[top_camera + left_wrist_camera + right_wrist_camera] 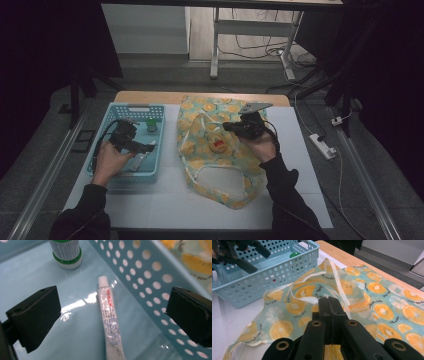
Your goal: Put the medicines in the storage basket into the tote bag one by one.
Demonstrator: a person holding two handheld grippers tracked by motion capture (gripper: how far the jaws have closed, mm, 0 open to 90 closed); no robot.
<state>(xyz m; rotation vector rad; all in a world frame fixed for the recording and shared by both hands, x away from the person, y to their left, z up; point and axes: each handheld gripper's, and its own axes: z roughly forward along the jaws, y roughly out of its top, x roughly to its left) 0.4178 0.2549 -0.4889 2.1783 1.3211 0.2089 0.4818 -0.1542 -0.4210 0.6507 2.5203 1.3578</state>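
Left gripper view: the left gripper is held released over the tube lying in the basket. The right gripper is clenched on the bag. Lowering and closing seem needed next.

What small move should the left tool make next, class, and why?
Probably lower the left tool and close it on the white plastic tube. Its jaws stand open either side of the tube, which lies flat on the floor of the light blue perforated plastic basket, untouched.
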